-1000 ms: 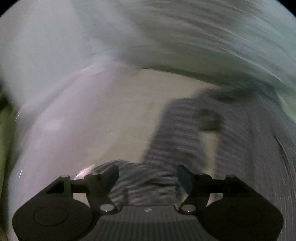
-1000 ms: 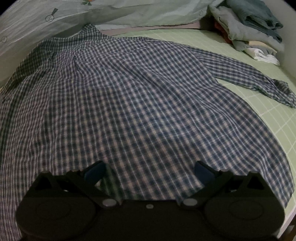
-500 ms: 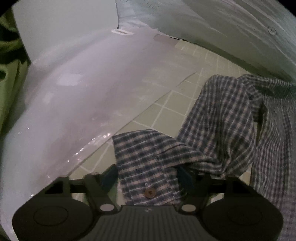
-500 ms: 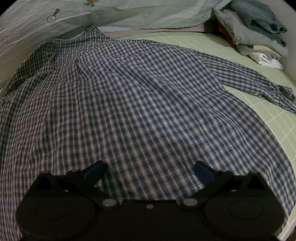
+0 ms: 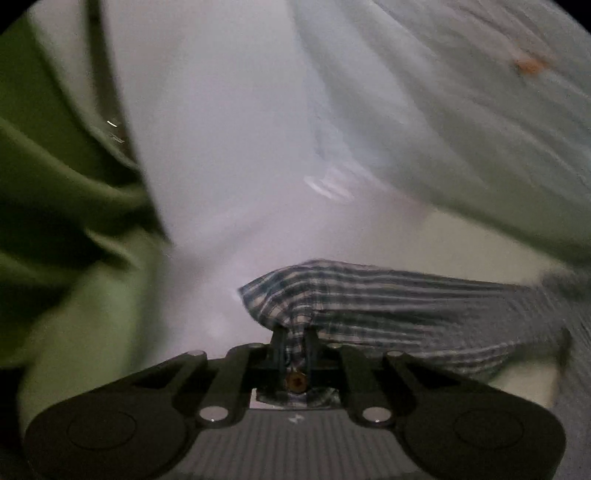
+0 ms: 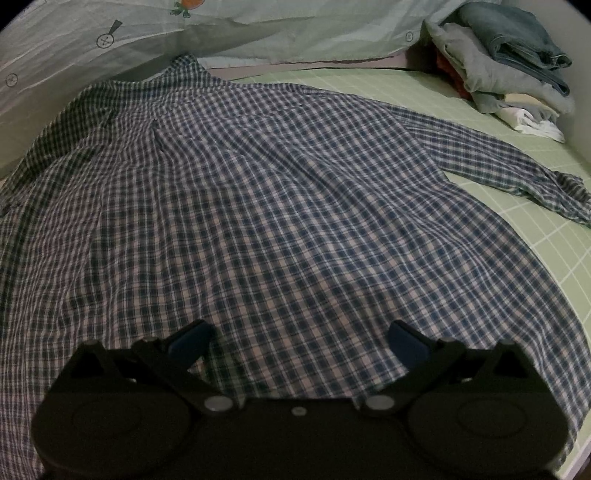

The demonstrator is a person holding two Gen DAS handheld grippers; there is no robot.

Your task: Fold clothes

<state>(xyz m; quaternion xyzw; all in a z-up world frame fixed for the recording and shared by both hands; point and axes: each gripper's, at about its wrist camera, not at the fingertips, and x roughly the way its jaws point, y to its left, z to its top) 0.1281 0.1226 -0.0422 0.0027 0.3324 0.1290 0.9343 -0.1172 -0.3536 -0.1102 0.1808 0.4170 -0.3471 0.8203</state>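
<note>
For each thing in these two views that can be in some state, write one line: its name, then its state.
Left gripper: shut on the sleeve cuff.
Sleeve cuff: pinched and lifted, blurred.
Right gripper: open, above the shirt hem, holding nothing.
Plaid shirt: spread flat on the green sheet, unfolded.
Right sleeve: stretched out to the side, cuff crumpled.
Clothes pile: folded and stacked in the corner.

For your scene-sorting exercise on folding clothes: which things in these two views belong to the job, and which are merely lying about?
Part of the job:
plaid shirt
sleeve cuff, pinched by the left gripper
right gripper, open over the hem

Lying about:
stack of folded clothes
patterned quilt
green checked sheet
</note>
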